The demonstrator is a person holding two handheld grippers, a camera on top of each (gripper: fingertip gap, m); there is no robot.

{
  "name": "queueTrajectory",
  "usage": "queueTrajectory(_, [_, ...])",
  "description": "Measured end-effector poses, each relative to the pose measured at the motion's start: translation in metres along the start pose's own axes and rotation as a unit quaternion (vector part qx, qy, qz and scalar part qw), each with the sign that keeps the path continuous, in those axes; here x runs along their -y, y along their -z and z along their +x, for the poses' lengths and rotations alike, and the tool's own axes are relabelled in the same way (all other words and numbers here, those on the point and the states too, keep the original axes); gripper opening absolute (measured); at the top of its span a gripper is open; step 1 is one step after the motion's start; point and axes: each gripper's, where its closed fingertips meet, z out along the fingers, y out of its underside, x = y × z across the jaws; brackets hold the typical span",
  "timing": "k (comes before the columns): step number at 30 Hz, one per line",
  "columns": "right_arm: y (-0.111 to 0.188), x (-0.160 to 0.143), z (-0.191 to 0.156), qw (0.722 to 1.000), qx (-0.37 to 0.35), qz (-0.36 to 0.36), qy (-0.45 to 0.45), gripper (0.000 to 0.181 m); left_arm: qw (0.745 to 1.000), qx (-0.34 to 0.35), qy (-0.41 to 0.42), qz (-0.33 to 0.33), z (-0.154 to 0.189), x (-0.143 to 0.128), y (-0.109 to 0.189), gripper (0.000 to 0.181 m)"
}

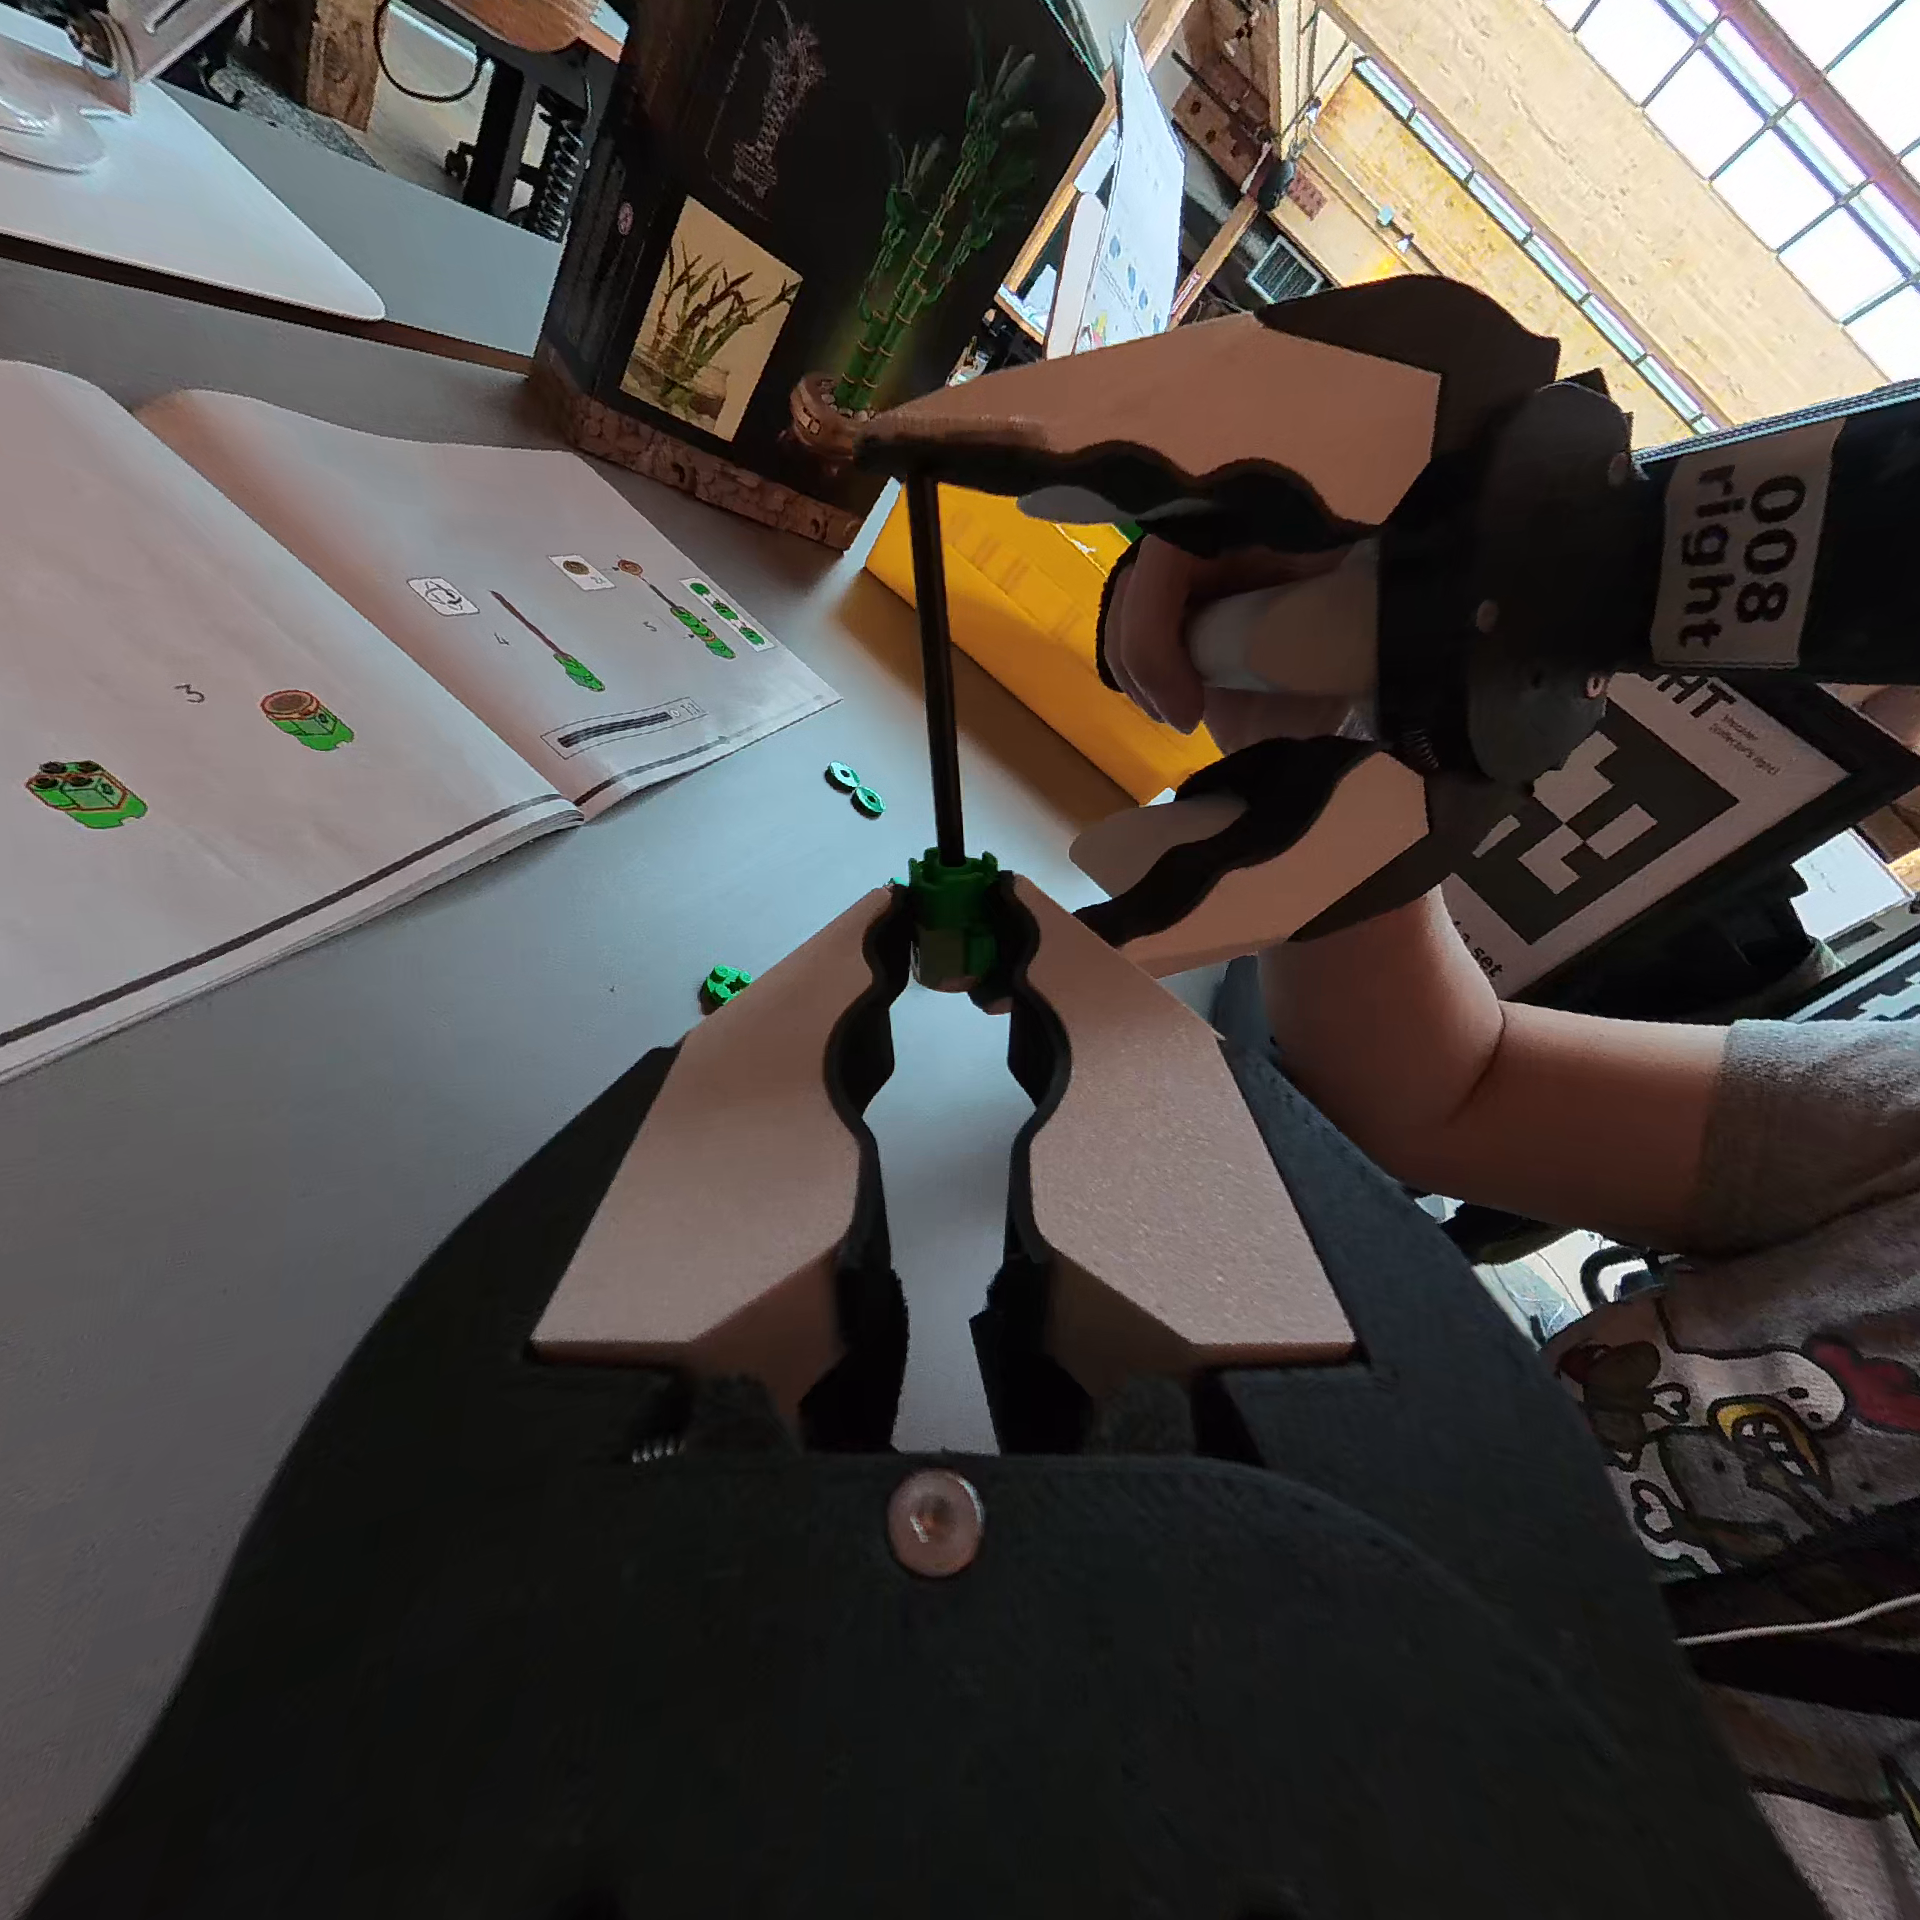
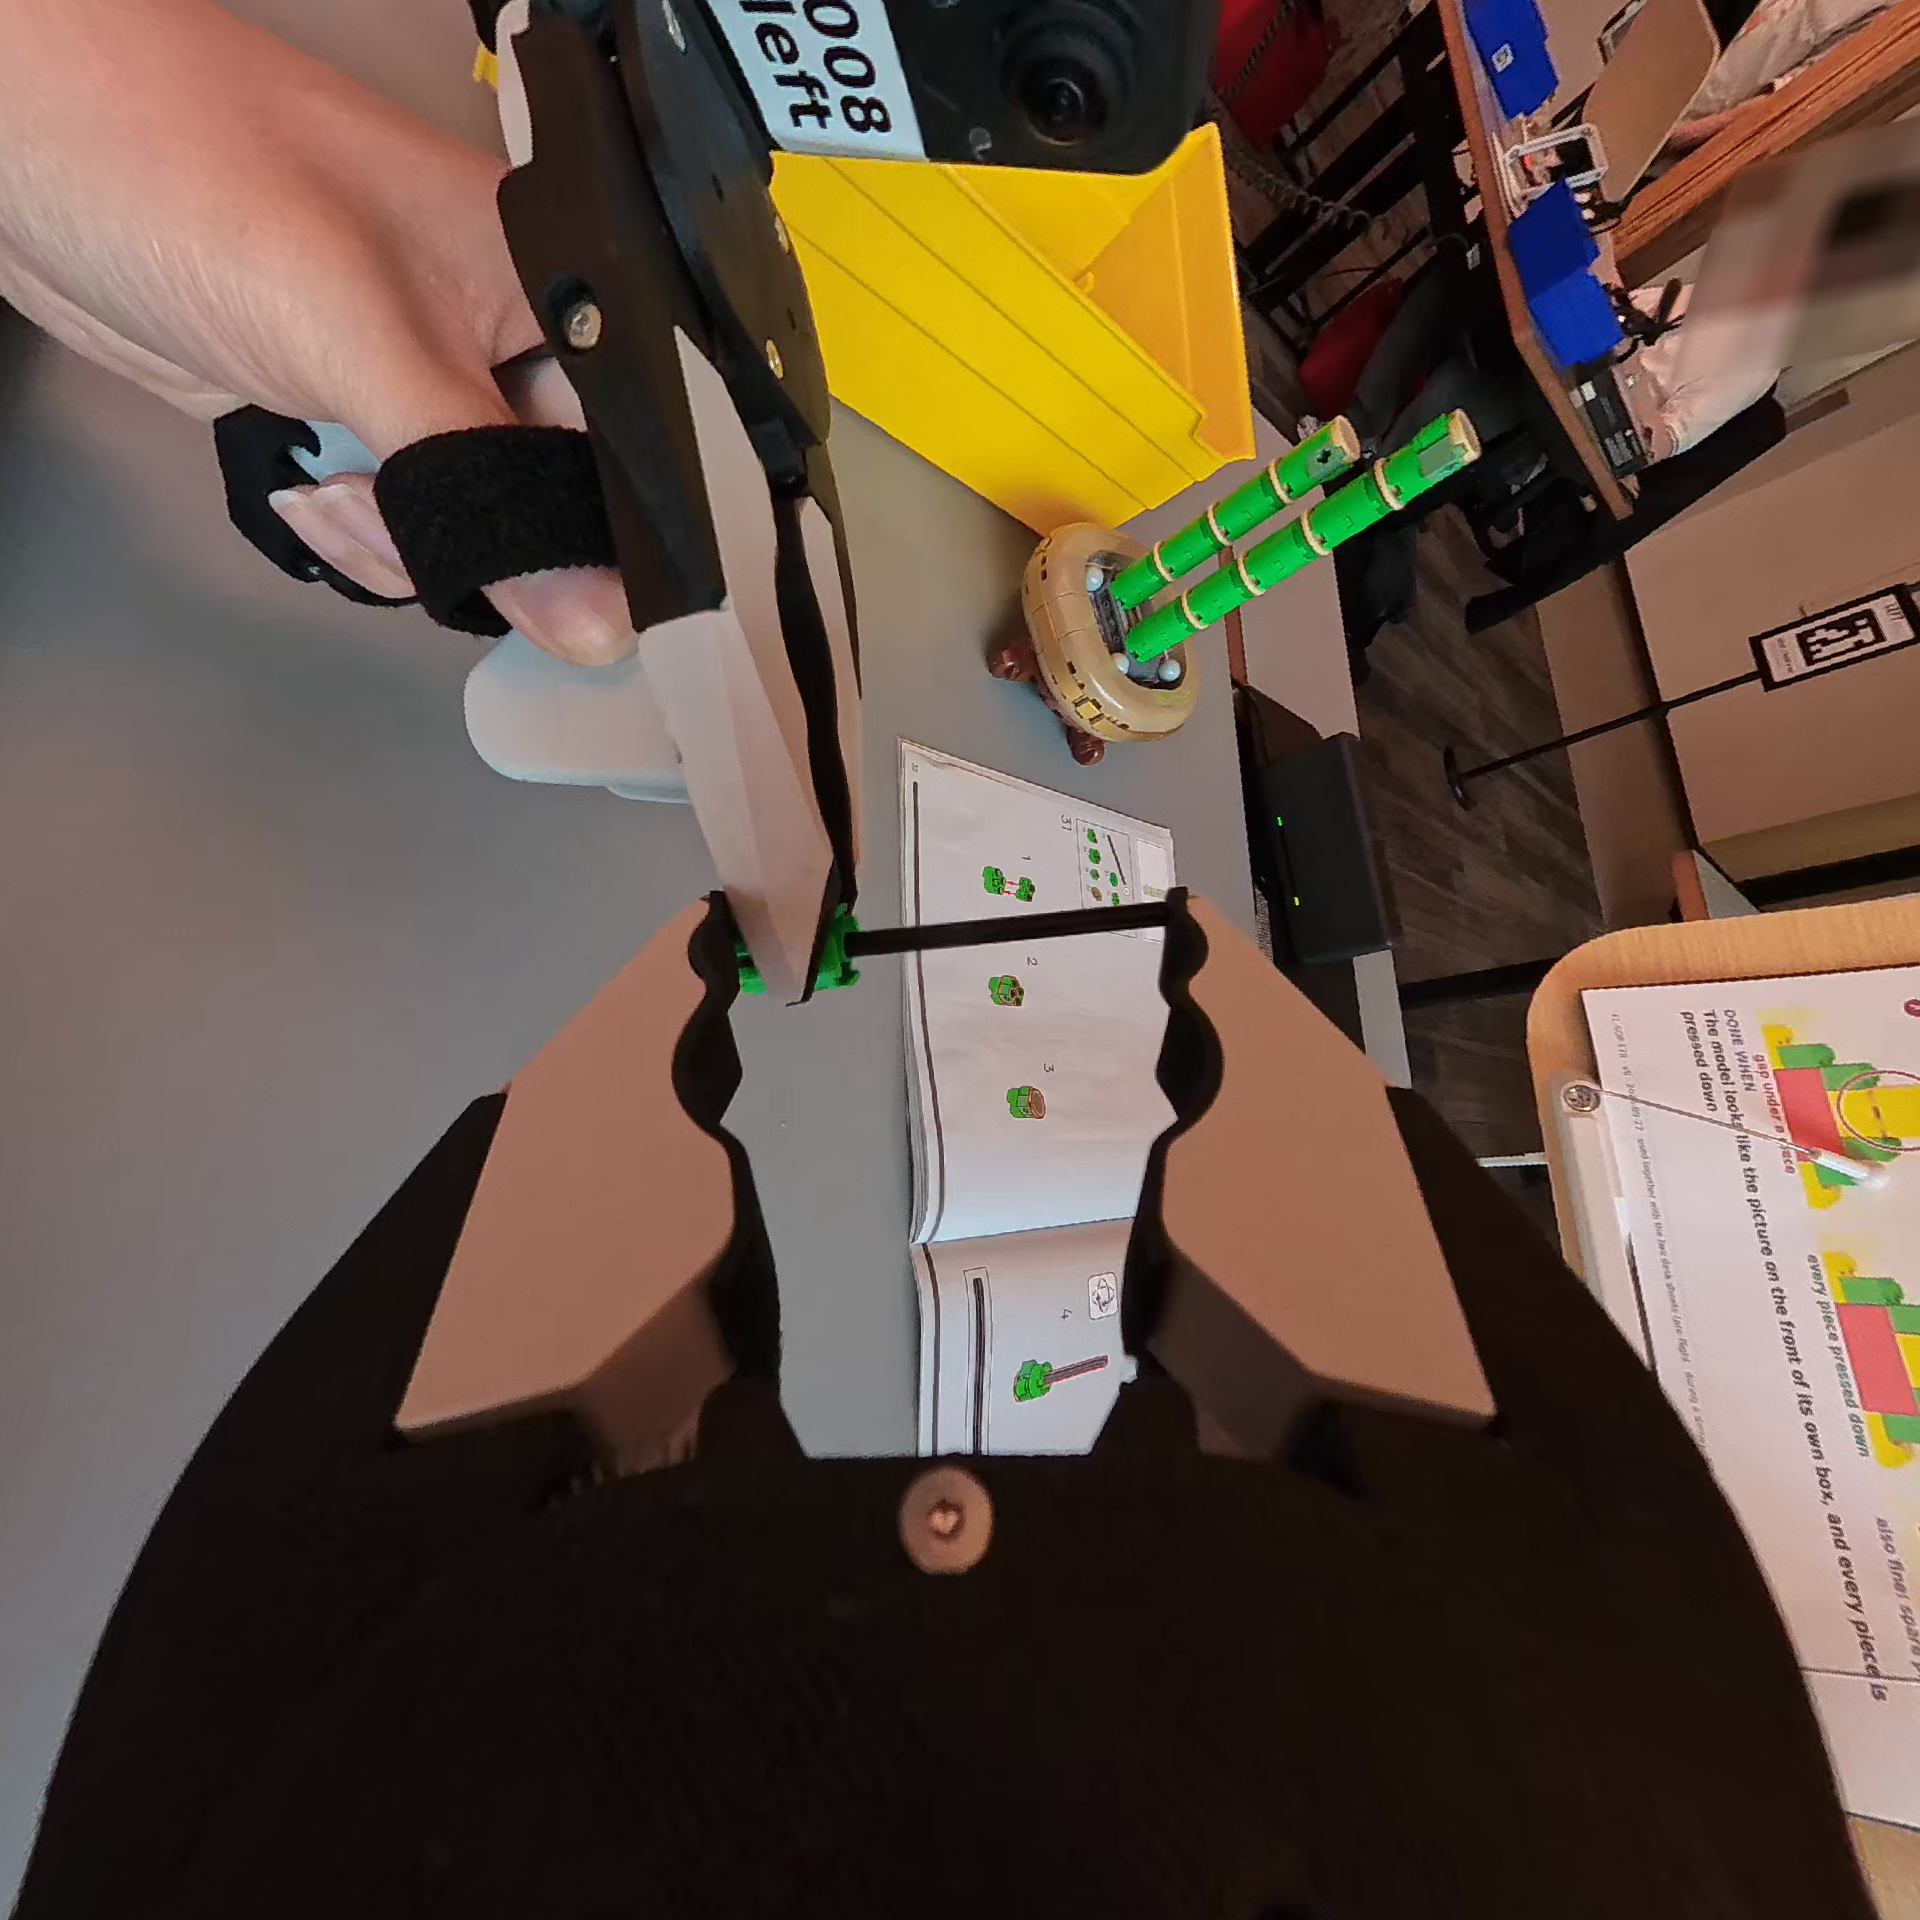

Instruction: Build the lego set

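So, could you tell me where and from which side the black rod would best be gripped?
Probably mid-shaft, from the side, fingers square across it. The black rod is thin and straight, its lower end seated in the green piece clamped by the left gripper. The right gripper is open, one fingertip on its free end; only the shaft is bare.
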Motion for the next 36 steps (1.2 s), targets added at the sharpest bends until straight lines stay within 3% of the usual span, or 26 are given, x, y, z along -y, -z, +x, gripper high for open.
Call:
queueTrajectory(12, [0.000, 0.004, -0.001, 0.999, -0.006, 0.019, 0.027, 0.076, 1.000, -0.006, 0.024, -0.003, -0.001, -0.002, 0.000, 0.014])
queueTrajectory(26, [0.002, 0.002, -0.004, 0.999, 0.021, 0.033, -0.009, 0.091, 0.997, -0.056, 0.053, 0.021, 0.009, 0.005, 0.003, 0.014])
queueTrajectory(33, [0.000, 0.001, -0.007, 0.999, 0.014, 0.031, 0.017, 0.071, 0.997, -0.056, 0.057, 0.023, 0.008, 0.006, 0.004, 0.014])
queueTrajectory(36, [0.000, 0.001, -0.002, 0.999, -0.005, 0.025, 0.031, 0.084, 0.997, -0.057, 0.055, 0.016, 0.009, 0.004, 0.003, 0.014])
